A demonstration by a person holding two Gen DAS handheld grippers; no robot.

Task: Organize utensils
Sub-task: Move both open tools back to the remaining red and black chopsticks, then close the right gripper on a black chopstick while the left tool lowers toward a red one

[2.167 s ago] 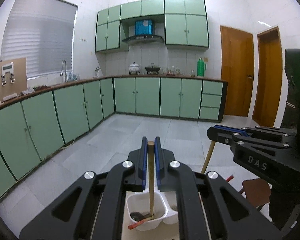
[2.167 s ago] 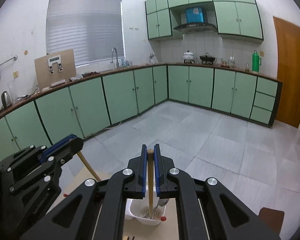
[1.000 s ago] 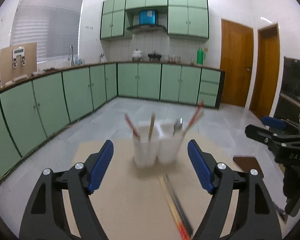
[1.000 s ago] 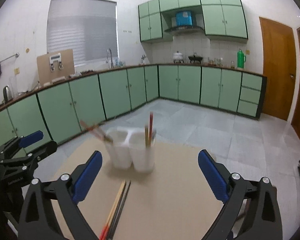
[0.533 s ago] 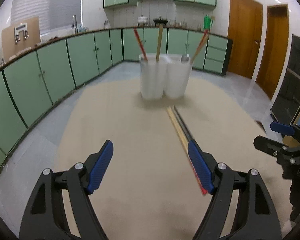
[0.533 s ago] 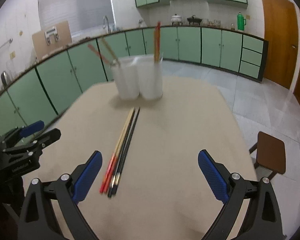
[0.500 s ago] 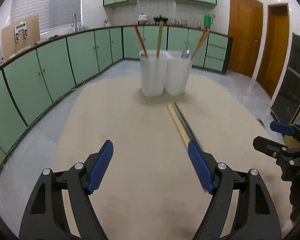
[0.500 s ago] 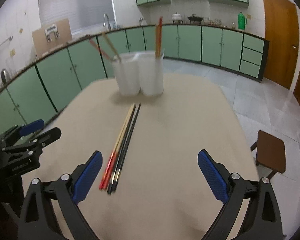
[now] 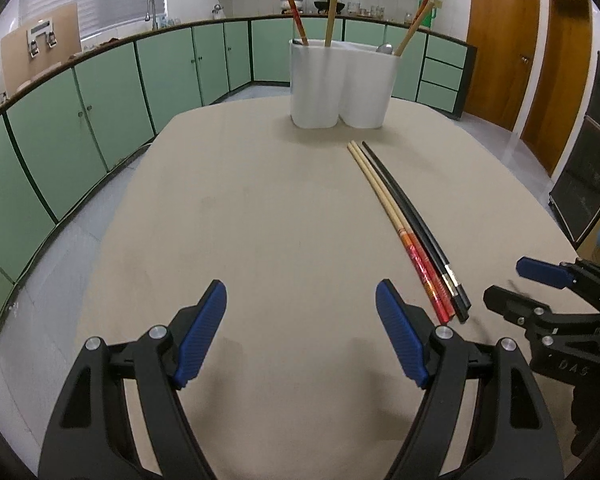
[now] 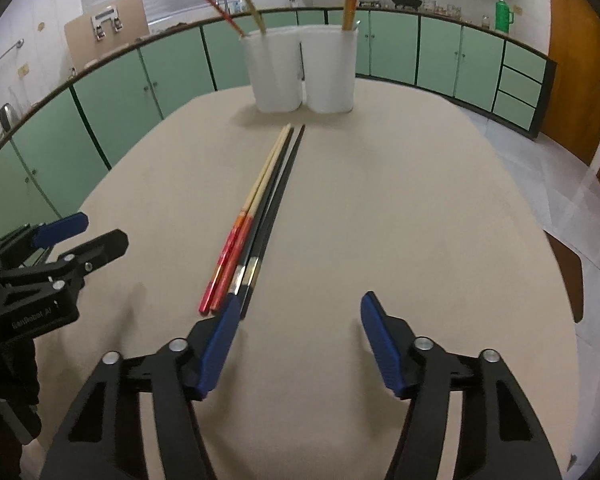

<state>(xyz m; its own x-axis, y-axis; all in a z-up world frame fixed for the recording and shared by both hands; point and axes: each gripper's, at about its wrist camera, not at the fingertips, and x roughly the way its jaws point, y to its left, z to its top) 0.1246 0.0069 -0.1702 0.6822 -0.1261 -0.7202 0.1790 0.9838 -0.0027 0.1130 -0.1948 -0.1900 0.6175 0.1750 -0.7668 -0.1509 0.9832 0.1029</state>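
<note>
A big tan worktop [image 9: 260, 220] fills the middle of both views. At the top middle of each view stands a white holder [image 9: 342, 82] with two cups joined side by side. A red chopstick [image 9: 294, 12] and a pale wooden chopstick [image 9: 332, 10] stick up out of the left cup in the left wrist view, and more chopsticks lean out of the right cup next to a spoon [image 9: 385, 49]. Four chopsticks lie flat on the worktop in a tight row, touching each other: two pale chopsticks with red ends [image 10: 246, 224] and two black chopsticks [image 10: 278, 196]. Their thin tips point at the holder. The left hand-held gripper [image 9: 302, 334] is at the bottom of its view, spread wide with nothing in it. The row of chopsticks is just to its right. The right hand-held gripper [image 10: 298, 340] is closing. Nothing is between its fingers, and its left finger [image 10: 220, 338] covers the near end of a black chopstick.
</note>
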